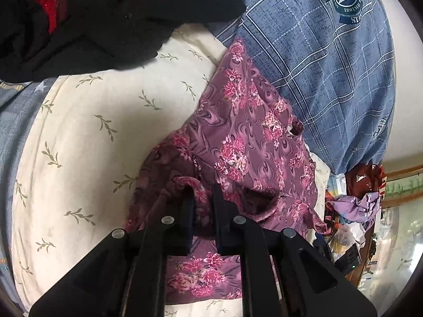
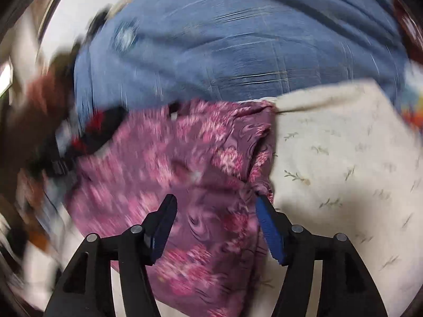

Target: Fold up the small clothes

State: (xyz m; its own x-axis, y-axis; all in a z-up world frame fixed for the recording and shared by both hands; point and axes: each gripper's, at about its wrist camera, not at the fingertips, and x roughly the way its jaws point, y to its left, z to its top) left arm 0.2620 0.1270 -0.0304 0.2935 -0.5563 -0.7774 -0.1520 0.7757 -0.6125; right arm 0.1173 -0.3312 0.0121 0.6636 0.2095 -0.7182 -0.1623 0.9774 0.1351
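A small purple garment with pink flowers [image 1: 246,142] lies crumpled on a cream leaf-print cloth [image 1: 100,137]. My left gripper [image 1: 202,192] is shut on a bunched fold of the garment at its near edge. In the blurred right wrist view the same garment [image 2: 185,174] spreads under my right gripper [image 2: 214,203], which is open with its blue pads just above the fabric. The cream cloth [image 2: 343,171] lies to its right.
A blue checked bedsheet [image 1: 330,60] covers the surface beyond; it also shows in the right wrist view [image 2: 238,52]. A black and red garment [image 1: 105,13] lies at the far left. Clutter of bags and clothes [image 1: 354,203] sits past the bed's right edge.
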